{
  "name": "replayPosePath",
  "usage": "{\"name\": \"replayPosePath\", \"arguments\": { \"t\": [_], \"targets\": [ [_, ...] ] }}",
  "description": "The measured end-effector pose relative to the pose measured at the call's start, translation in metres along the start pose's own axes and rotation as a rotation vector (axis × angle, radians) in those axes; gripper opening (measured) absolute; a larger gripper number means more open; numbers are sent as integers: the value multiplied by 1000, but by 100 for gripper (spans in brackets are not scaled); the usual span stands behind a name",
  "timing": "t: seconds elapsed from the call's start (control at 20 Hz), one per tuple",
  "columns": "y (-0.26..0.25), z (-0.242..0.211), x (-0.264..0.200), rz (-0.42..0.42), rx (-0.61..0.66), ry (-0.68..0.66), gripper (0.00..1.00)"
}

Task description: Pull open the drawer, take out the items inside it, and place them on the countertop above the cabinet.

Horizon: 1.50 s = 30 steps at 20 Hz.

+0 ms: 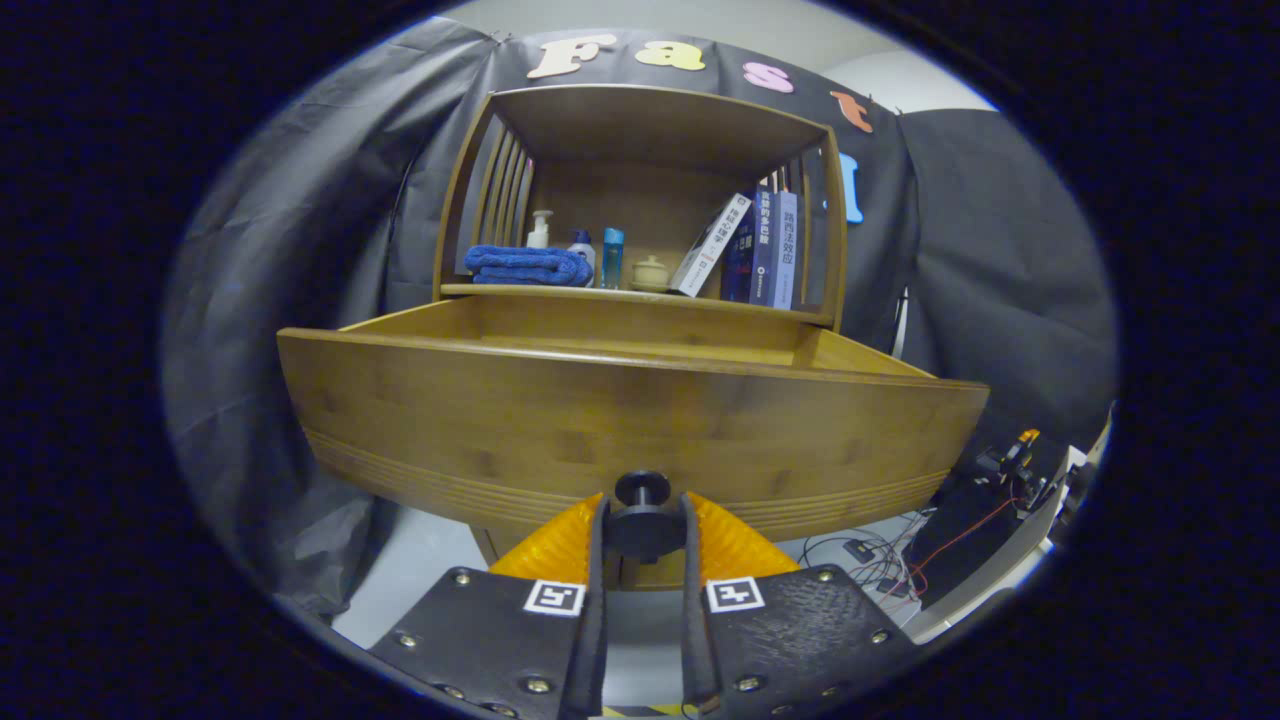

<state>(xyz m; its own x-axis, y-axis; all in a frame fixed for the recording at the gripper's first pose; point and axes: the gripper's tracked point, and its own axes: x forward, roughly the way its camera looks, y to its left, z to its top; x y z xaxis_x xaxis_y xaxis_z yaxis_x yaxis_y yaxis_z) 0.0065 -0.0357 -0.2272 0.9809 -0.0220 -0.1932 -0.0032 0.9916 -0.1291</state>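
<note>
The gripper [643, 520] was clamped on the drawer's round dark knob [642, 520], one finger pressed to each side of it, with only the knob's width left between them. The knob stuck out from the lower middle of the wooden drawer front [630, 430], and the fingers reached it from below and in front.

The drawer [620, 335] stood pulled well out of the cabinet, its front panel close to the gripper and its side walls running back toward the cabinet body. From where I stood behind the tool, the inside floor of the drawer was hidden by the tall front, so I could not tell what lay in it.

Above the drawer was the countertop [640, 292], set inside an open wooden shelf frame. On it rested a folded blue towel [528, 265], a white pump bottle [540, 230], a small blue bottle [612, 257], a little lidded jar [651, 273] and a row of books [760, 250], one of them leaning.
</note>
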Motion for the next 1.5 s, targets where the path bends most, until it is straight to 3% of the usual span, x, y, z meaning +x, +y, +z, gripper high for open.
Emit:
{"name": "replayPosePath", "arguments": {
  "t": [0.35, 0.5, 0.65, 0.8, 1.15, 1.5],
  "targets": [
    [4, -14, -16, 9, 30, 80, 32],
    [0, 7, -28, -1, 56, 44, 45],
    [10, 27, -37, 45, 0, 26, 68],
    [28, 59, -43, 99, -26, -29, 99],
    [32, 114, -2, 122, 60, -21, 98],
    [5, 90, 82, 48, 121, 233, 99]
  ]
}}
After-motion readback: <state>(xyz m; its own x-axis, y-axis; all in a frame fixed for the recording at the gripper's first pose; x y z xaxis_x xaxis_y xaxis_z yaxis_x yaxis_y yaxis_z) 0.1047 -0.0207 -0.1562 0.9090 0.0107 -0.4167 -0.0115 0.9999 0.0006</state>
